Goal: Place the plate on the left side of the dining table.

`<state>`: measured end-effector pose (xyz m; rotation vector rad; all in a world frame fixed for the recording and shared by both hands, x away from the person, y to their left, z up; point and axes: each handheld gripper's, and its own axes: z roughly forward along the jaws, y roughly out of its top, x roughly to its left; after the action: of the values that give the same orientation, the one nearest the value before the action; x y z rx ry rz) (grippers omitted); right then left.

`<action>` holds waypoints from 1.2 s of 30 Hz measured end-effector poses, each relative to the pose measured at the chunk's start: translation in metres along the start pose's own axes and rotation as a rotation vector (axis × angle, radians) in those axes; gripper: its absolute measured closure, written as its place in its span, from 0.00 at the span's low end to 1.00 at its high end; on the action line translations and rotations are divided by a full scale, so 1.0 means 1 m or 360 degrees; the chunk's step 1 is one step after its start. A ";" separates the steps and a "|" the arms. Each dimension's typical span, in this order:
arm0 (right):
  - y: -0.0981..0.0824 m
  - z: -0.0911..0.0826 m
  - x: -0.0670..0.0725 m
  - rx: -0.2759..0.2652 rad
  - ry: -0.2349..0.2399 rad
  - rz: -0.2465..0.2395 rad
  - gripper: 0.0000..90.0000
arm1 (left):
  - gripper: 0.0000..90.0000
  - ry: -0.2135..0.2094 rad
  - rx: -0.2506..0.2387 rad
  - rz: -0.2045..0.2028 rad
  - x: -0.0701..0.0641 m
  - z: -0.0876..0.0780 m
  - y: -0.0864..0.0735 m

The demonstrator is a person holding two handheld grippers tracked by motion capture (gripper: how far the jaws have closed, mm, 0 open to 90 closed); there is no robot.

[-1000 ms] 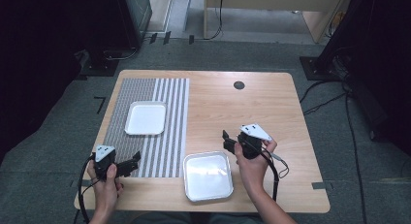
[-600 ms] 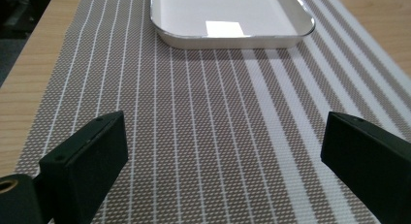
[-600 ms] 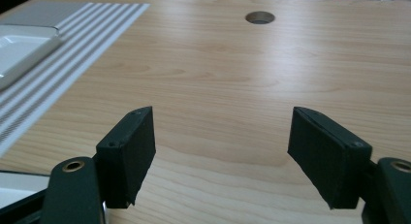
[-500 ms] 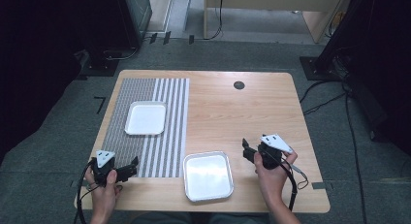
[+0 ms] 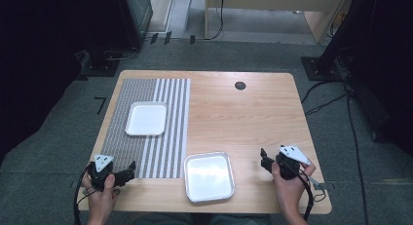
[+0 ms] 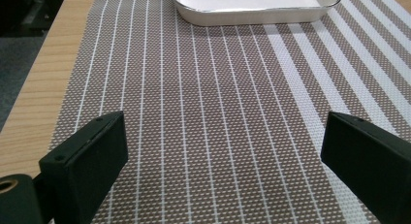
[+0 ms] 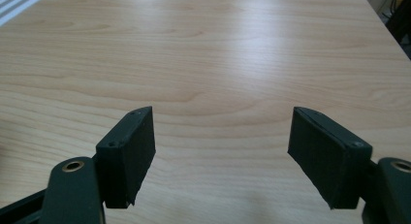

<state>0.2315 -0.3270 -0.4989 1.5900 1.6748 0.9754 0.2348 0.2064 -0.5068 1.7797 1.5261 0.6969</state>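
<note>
A light wooden table [image 5: 243, 118] with rounded corners stood on a grey carpeted floor [image 5: 58, 137], dark equipment and cables crowding the upper corners of the high view. On the left part of the table lay a brown-and-white striped woven placemat [image 5: 165, 147], and on it, toward the upper left of the frame, rested a white rectangular tray [image 5: 146, 118]. At the lower left, the left hand-held gripper [image 5: 127, 171] sat at the near corner of the placemat, held by the person's left hand [image 5: 101, 198]; in the left gripper view its black jaws stood wide apart over the weave with nothing between them. At the lower centre, just right of the placemat's edge, a silver-rimmed square metal tray [image 5: 209, 176] lay on the bare wood. A small dark round grommet [image 5: 239, 85] sat near the far edge. At the lower right, the right hand-held gripper [image 5: 264, 159] hovered over bare wood, its jaws likewise spread and empty, gripped by the right hand [image 5: 288, 186].
</note>
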 end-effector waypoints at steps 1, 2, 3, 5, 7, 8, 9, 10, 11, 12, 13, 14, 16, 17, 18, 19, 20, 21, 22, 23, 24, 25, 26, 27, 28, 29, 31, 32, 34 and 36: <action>-0.002 -0.001 -0.003 0.0004 -0.0009 0.0010 0.28 | 0.03 0.0008 0.0005 0.0009 0.001 0.000 -0.001; -0.003 -0.002 -0.007 0.0007 -0.0017 0.0017 0.28 | 0.03 0.0011 0.0007 0.0013 0.001 0.000 -0.001; -0.005 -0.003 -0.011 0.0010 -0.0025 0.0021 0.28 | 0.03 0.0010 0.0012 0.0017 0.002 0.000 -0.002; -0.008 -0.005 -0.018 0.0016 -0.0043 0.0030 0.28 | 0.03 0.0022 0.0014 0.0023 0.004 -0.001 -0.002; -0.011 -0.008 -0.025 0.0026 -0.0063 0.0043 0.28 | 0.03 0.0034 0.0018 0.0026 0.006 -0.002 -0.003; -0.012 -0.009 -0.030 0.0028 -0.0076 0.0049 0.28 | 0.03 0.0039 0.0017 0.0024 0.007 -0.002 -0.004; -0.013 -0.010 -0.032 0.0029 -0.0082 0.0054 0.28 | 0.03 0.0041 0.0021 0.0026 0.009 -0.003 -0.004; -0.015 -0.012 -0.036 0.0031 -0.0091 0.0057 0.28 | 0.03 0.0042 0.0027 0.0025 0.011 -0.003 -0.004; -0.017 -0.013 -0.040 0.0035 -0.0103 0.0067 0.28 | 0.03 0.0039 0.0029 0.0020 0.012 -0.003 -0.004; -0.018 -0.014 -0.043 0.0039 -0.0111 0.0075 0.28 | 0.03 0.0033 0.0036 0.0007 0.014 -0.003 -0.005; -0.021 -0.016 -0.047 0.0042 -0.0122 0.0084 0.28 | 0.03 0.0038 0.0036 0.0005 0.016 -0.003 -0.005; -0.024 -0.017 -0.051 0.0051 -0.0137 0.0090 0.28 | 0.03 0.0043 0.0040 0.0006 0.017 -0.004 -0.005; -0.026 -0.018 -0.054 0.0055 -0.0145 0.0099 0.28 | 0.03 0.0048 0.0042 0.0004 0.019 -0.004 -0.005; -0.028 -0.019 -0.056 0.0061 -0.0149 0.0108 0.28 | 0.03 0.0050 0.0043 0.0002 0.020 -0.004 -0.006; -0.031 -0.021 -0.061 0.0069 -0.0159 0.0112 0.28 | 0.03 0.0058 0.0043 0.0004 0.022 -0.005 -0.006; -0.032 -0.022 -0.062 0.0074 -0.0162 0.0114 0.28 | 0.03 0.0065 0.0048 0.0010 0.024 -0.005 -0.006; -0.033 -0.022 -0.064 0.0078 -0.0167 0.0113 0.28 | 0.03 0.0067 0.0054 0.0014 0.025 -0.005 -0.007; -0.034 -0.023 -0.067 0.0085 -0.0170 0.0115 0.28 | 0.03 0.0075 0.0056 0.0020 0.027 -0.005 -0.007; -0.035 -0.024 -0.069 0.0091 -0.0172 0.0114 0.27 | 0.03 0.0080 0.0057 0.0021 0.028 -0.006 -0.007; -0.036 -0.025 -0.070 0.0098 -0.0177 0.0113 0.27 | 0.03 0.0082 0.0062 0.0018 0.029 -0.006 -0.007; -0.037 -0.025 -0.073 0.0104 -0.0180 0.0110 0.27 | 0.03 0.0090 0.0062 0.0016 0.031 -0.006 -0.008; -0.039 -0.026 -0.075 0.0114 -0.0181 0.0112 0.27 | 0.03 0.0095 0.0065 0.0018 0.032 -0.006 -0.008; -0.039 -0.027 -0.077 0.0123 -0.0181 0.0120 0.26 | 0.03 0.0094 0.0073 0.0006 0.034 -0.006 -0.008; -0.040 -0.028 -0.079 0.0120 -0.0188 0.0121 0.26 | 0.03 0.0092 0.0076 -0.0008 0.036 -0.006 -0.008; -0.041 -0.029 -0.080 0.0123 -0.0200 0.0119 0.26 | 0.03 0.0095 0.0078 -0.0016 0.038 -0.006 -0.008; -0.041 -0.030 -0.082 0.0129 -0.0205 0.0120 0.26 | 0.03 0.0098 0.0079 -0.0020 0.039 -0.006 -0.008; -0.042 -0.031 -0.083 0.0133 -0.0204 0.0117 0.26 | 0.03 0.0101 0.0081 -0.0023 0.040 -0.006 -0.008; -0.043 -0.032 -0.085 0.0170 -0.0206 0.0110 0.25 | 0.03 0.0102 0.0089 -0.0024 0.041 -0.006 -0.008; -0.044 -0.032 -0.085 0.0206 -0.0197 0.0103 0.25 | 0.03 0.0103 0.0103 -0.0024 0.041 -0.005 -0.009; -0.044 -0.031 -0.085 0.0241 -0.0204 0.0088 0.24 | 0.03 0.0101 0.0124 -0.0013 0.041 -0.003 -0.009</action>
<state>0.1883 -0.4147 -0.5239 1.7671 1.6569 0.7707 0.2342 0.2480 -0.5135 1.8233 1.6218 0.7043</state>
